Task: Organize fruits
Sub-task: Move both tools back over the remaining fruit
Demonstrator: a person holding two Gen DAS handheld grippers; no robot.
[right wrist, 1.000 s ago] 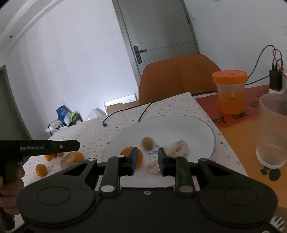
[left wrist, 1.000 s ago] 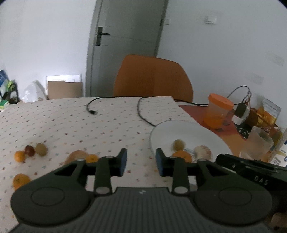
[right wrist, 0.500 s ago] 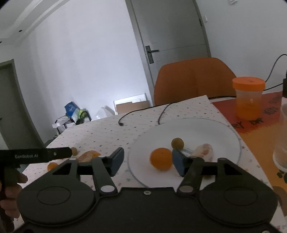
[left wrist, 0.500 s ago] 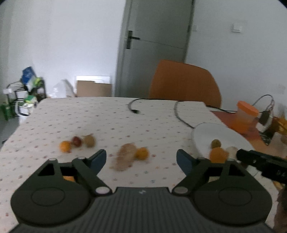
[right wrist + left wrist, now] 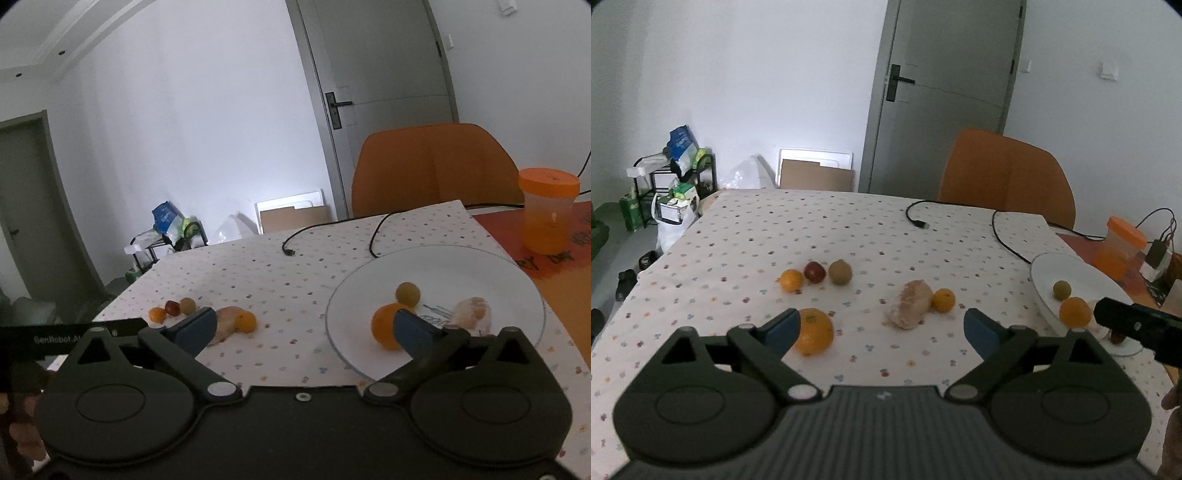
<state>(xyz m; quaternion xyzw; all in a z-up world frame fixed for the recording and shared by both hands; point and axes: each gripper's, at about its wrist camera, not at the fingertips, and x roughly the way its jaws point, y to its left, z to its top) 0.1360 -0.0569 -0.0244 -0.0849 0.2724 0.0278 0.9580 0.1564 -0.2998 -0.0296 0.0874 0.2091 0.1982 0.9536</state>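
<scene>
both jaws sprung wide since a second ago. left hand-held gripper: apart, empty, above loose fruits mid-table. right hand-held gripper: apart, empty, at plate rim; orange on plate.

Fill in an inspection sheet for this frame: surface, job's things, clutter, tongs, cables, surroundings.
Surface: white dotted tablecloth.
Job's things: round white plate holds an orange, a small green-brown fruit and a peeled citrus; six fruits lie on the cloth, including a large orange and a pale peeled segment.
Clutter: orange-lidded plastic jar.
Tongs: left tongs open, empty; right tongs open, empty.
Cables: loose black cable on the cloth.
Surroundings: orange chair, grey door.
</scene>
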